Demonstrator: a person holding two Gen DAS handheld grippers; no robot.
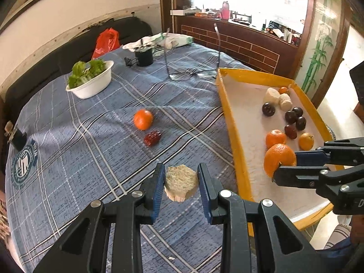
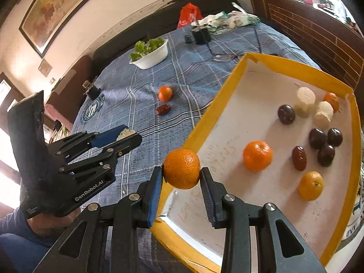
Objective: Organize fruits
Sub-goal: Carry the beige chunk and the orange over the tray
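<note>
Blue-padded fingers of the left gripper (image 1: 181, 182) are clamped on a pale, rough-cut fruit chunk (image 1: 181, 183), held above the blue plaid cloth (image 1: 95, 141) that covers the table. The right gripper (image 2: 182, 175) is closed on an orange (image 2: 182, 168), which hangs over the near yellow rim of the tray (image 2: 212, 111).

On the tray's white floor lie a second orange (image 2: 257, 155) close to the held one, a smaller orange (image 2: 311, 185) nearer the right rim, a red-brown date (image 2: 299, 158), four dark round fruits, two pale chunks (image 2: 304, 101) and a small orange (image 2: 331, 99) at the far corner.

Out on the cloth, well apart from the tray, a loose orange (image 1: 142, 119) sits just beside a red date (image 1: 152, 138). Farther off stand a white bowl of greens (image 1: 91, 80), a dark cup (image 1: 144, 55) and a red plastic bag (image 1: 105, 42).
</note>
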